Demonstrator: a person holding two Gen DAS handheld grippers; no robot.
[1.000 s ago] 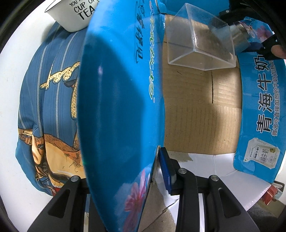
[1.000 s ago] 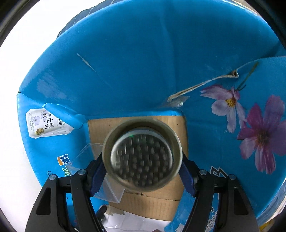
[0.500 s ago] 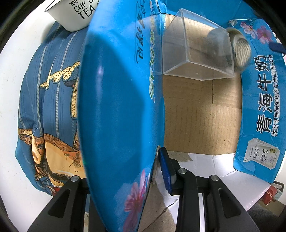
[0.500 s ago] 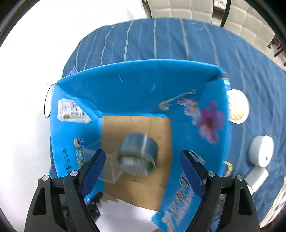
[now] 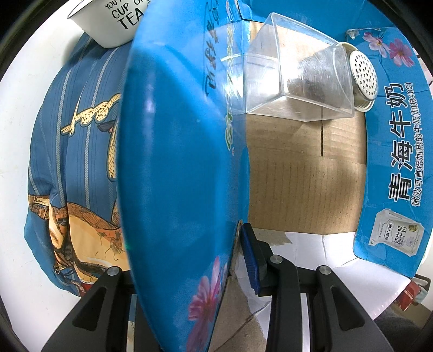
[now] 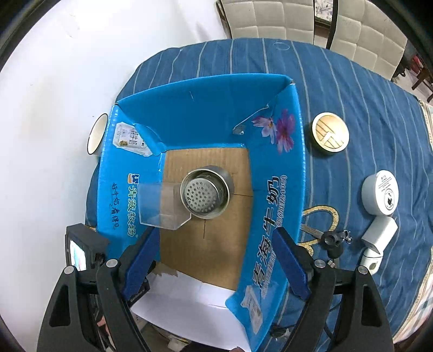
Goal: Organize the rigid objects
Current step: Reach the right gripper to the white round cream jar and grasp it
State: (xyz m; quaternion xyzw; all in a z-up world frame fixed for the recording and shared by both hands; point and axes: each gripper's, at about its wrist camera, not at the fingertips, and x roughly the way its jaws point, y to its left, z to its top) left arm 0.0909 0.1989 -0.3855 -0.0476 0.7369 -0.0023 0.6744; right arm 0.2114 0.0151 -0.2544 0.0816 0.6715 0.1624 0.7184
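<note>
Strainer now lies on the cardboard floor of the blue box, touching the clear case beside it; a second ago it sat clamped in the right tool, then dropped free half a second back. That tool has since pulled up and away, and its jaws stand wide apart with nothing between them. By my reading, one more item is stowed and the right hand is free to fetch another.

The left tool has not shifted: its jaws pinch the box's near wall, holding the box steady, one blue pad pressed against the inner face.

The right view alone shows what is left outside on the striped cloth: a gold lid, a white round tin, a white adapter and a small dark clamp, all well apart from the box. The left view alone shows the printed bowl behind the box wall, and it shows the strainer half hidden behind the case.
</note>
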